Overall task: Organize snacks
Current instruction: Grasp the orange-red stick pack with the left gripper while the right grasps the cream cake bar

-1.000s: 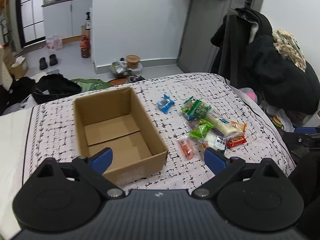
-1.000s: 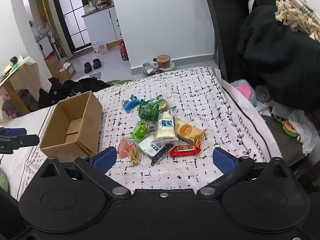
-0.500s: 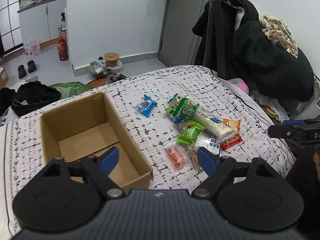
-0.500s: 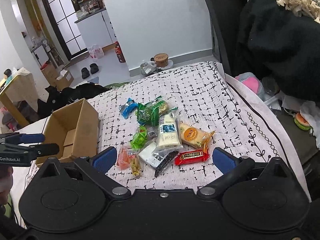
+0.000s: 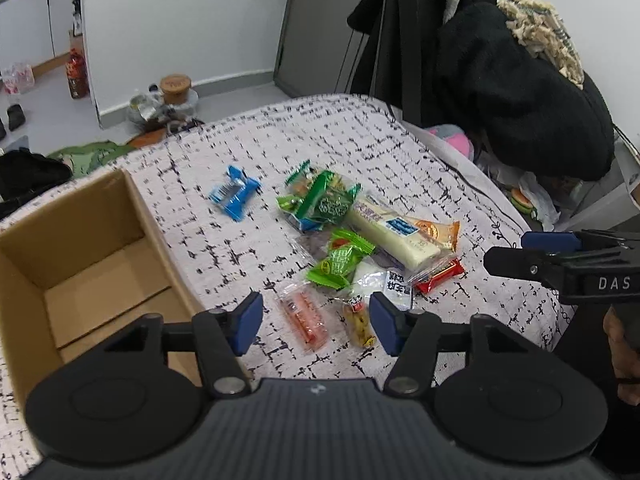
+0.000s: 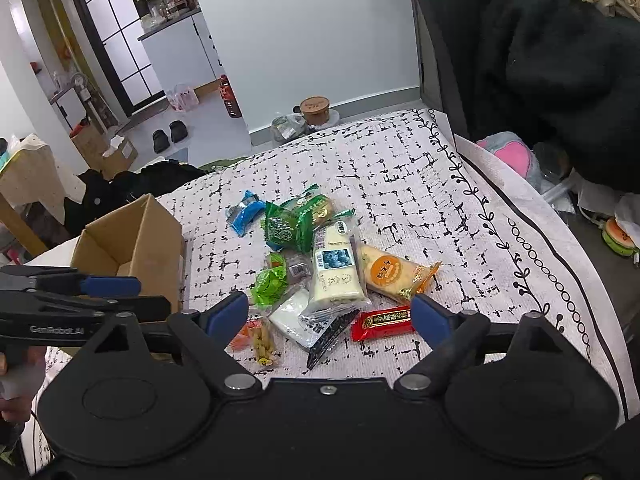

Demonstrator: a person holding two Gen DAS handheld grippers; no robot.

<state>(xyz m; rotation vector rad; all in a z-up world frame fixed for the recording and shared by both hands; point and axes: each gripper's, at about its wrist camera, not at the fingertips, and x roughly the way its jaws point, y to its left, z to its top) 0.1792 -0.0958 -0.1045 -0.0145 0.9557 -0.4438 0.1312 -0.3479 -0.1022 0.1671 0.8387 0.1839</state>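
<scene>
Patterned bedspread [image 5: 360,136], empty cardboard box [image 5: 80,256], snack packets [image 6: 332,276] beside

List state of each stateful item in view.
cardboard box: open, empty
left claw: open, holding nothing
right claw: open, holding nothing
orange sausage pack: sealed, flat on the bedspread
red bar: sealed, on the bedspread

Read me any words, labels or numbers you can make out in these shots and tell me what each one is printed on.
"DAS": side of the right gripper, seen from the left wrist view; the rest is cut off.
"GenRobot.AI": side of the left gripper, seen from the right wrist view.
"35": the long white packet.
Print on the red bar, orange packet and other wrappers is too small to read.
</scene>
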